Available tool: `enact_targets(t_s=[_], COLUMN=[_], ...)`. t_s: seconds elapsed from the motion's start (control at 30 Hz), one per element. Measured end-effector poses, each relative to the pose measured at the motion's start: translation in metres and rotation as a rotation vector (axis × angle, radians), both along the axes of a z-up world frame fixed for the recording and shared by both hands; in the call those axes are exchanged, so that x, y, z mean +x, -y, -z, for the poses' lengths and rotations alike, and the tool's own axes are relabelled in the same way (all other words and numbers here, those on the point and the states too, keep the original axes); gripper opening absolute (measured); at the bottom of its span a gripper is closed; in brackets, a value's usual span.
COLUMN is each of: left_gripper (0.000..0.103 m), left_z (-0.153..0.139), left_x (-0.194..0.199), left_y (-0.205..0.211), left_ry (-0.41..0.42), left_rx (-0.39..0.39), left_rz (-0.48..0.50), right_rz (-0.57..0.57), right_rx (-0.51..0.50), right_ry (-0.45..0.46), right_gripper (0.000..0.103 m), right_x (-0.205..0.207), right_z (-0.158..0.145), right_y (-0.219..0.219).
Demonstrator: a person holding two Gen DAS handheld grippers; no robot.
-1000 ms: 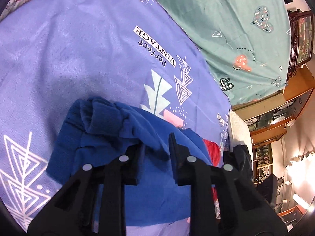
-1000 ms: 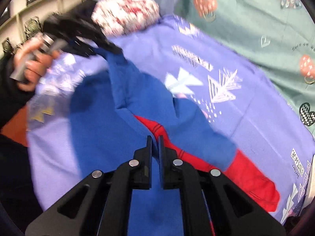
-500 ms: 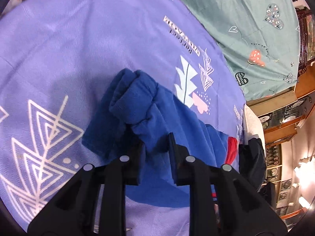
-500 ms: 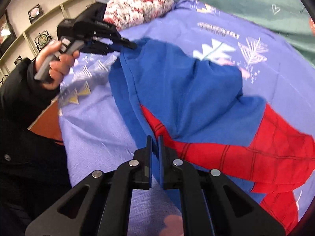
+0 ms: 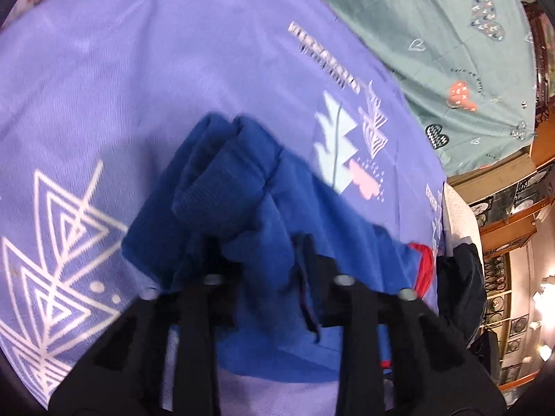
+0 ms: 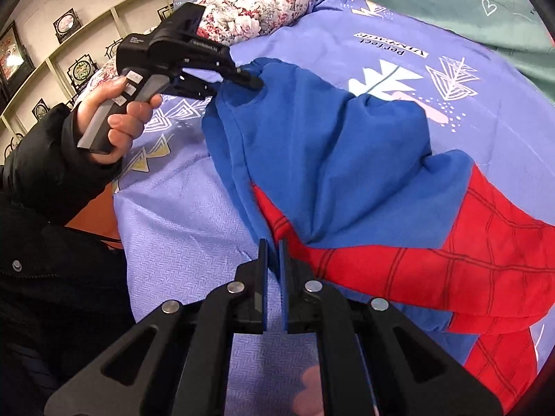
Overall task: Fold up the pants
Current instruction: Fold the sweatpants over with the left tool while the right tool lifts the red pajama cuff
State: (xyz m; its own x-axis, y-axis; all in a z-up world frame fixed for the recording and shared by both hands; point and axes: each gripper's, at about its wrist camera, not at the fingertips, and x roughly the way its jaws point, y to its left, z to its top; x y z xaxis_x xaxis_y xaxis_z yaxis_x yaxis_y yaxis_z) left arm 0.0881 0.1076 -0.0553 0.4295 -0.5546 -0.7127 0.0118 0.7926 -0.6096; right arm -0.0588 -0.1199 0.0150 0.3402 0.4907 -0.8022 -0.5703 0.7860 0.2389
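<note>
The blue and red pants [image 6: 347, 159] lie spread on the purple bedsheet [image 6: 485, 79], waist end at the left, red legs at the right. My left gripper [image 6: 248, 78] sits at the bunched waist corner; in the left wrist view [image 5: 260, 246] its fingers stand apart with blue cloth [image 5: 242, 187] draped between and over them. My right gripper [image 6: 272, 242] is shut on the blue lower edge of the pants, close above the sheet.
A floral pillow [image 6: 256, 3] lies at the head of the bed. A green patterned sheet [image 5: 433, 34] covers the far side. Wall shelves [image 6: 52, 45] and wooden cabinets [image 5: 510, 215] stand beyond the bed edges. The person's dark sleeve [image 6: 45, 159] is at the left.
The pants have been pulled from lifted to laid flat on the sheet. Both grippers have come down with the cloth; the left gripper's fingers look wider apart now.
</note>
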Motion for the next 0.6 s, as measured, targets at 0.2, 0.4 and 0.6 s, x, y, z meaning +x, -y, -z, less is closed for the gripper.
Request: enact_targets(t_s=[0.2, 0.4, 0.6], left_gripper=[0.005, 0.005, 0.018], left_z=[-0.018, 0.024, 0.014], left_x=[-0.02, -0.026, -0.031], left_y=[-0.012, -0.032, -0.01], left_ry=[0.059, -0.031, 0.015], left_rx=[-0.001, 0.101, 0.249], left_rz=[-0.025, -0.074, -0.025], right_rz=[-0.013, -0.018, 0.002], right_rx=[0.028, -0.037, -0.064], right_ry=[0.031, -0.02, 0.0], right_gripper=[0.006, 0.005, 0.032], right_x=[-0.005, -0.003, -0.011], right_z=[-0.011, 0.011, 0.005], right_y=[0.001, -0.01, -0.008])
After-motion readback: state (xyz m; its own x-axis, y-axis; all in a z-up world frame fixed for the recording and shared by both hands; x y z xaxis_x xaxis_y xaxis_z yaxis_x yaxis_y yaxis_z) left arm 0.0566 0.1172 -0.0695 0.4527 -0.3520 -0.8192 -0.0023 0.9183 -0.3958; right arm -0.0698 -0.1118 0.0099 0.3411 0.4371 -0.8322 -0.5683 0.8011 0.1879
